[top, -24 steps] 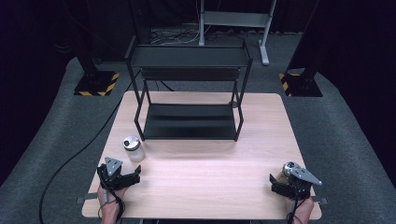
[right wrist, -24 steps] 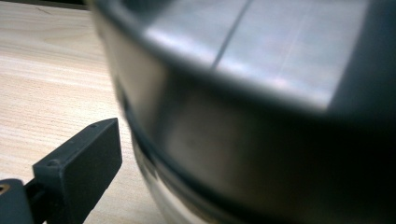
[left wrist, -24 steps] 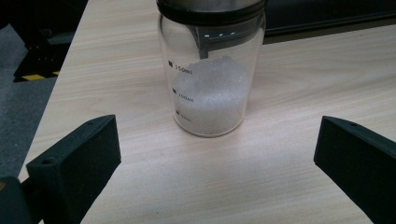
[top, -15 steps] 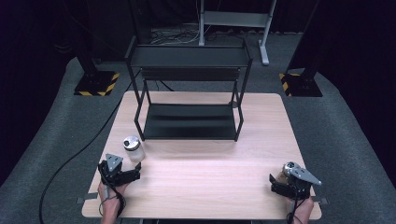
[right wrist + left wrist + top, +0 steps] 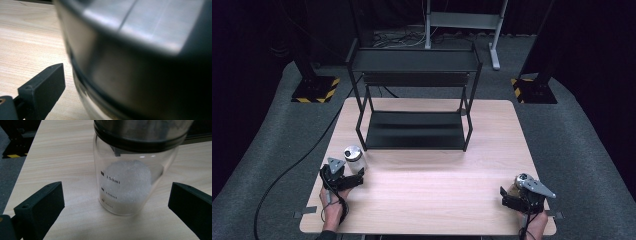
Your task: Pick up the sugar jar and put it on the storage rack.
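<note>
Glass is what the little jar (image 5: pixel 130 177) is made of, so it can break if it is knocked or dropped. It stands upright on the wooden table (image 5: pixel 437 200), near the front left corner, in front of the black metal shelf rack (image 5: pixel 414 100). A shiny metal lid (image 5: pixel 140 130) sits on top, with a dark ring under it. Inside lies a heap of white grains (image 5: pixel 130 182), maybe salt or sugar. The jar is less than half full, so it should feel light. The marks on the side read 150 ml and 100 ml.

The left gripper (image 5: pixel 115 202) is wide open. Its two black jaws stand one on each side of the jar and touch nothing. In the high view this gripper (image 5: pixel 343 177) sits just in front of the jar (image 5: pixel 353 157).

Smooth glass is slippery, so the jaws should close on the round wall, below the lid and about where the marks are. That spot is straight and firm. A soft, slow squeeze is best, since hard glass does not give. Keeping the jar upright will stop the grains from sliding.

The right gripper (image 5: pixel 522 192) rests near the front right corner. Its view is blurry and very close to something round and metal (image 5: pixel 140 55), perhaps another jar lid. I cannot tell if those jaws are open or closed.
</note>
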`<state>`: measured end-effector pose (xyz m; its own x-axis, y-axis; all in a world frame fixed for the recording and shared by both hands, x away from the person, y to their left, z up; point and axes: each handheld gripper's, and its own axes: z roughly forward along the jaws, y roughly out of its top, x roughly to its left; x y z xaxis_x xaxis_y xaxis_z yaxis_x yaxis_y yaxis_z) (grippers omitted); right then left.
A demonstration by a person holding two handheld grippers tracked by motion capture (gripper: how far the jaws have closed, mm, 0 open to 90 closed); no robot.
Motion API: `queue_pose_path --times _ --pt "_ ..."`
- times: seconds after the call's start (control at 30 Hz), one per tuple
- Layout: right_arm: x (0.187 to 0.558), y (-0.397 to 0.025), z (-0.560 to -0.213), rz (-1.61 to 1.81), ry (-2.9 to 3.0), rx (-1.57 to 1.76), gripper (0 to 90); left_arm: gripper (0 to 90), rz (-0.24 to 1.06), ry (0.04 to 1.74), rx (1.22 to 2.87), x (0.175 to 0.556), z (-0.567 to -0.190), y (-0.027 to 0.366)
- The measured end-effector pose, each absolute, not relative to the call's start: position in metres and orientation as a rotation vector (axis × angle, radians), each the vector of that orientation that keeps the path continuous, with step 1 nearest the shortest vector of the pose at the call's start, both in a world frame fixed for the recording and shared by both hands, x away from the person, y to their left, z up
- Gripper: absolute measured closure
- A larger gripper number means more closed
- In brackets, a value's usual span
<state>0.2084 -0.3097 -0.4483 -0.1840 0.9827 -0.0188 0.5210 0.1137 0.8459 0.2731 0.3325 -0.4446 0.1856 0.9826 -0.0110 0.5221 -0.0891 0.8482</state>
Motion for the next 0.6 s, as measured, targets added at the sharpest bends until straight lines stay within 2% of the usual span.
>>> queue_pose_path --times 0.6 --pt "0.209 -0.309 -0.448 0.964 1.785 1.465 0.7 0.4 0.826 1.445 1.732 0.291 -0.442 0.312"
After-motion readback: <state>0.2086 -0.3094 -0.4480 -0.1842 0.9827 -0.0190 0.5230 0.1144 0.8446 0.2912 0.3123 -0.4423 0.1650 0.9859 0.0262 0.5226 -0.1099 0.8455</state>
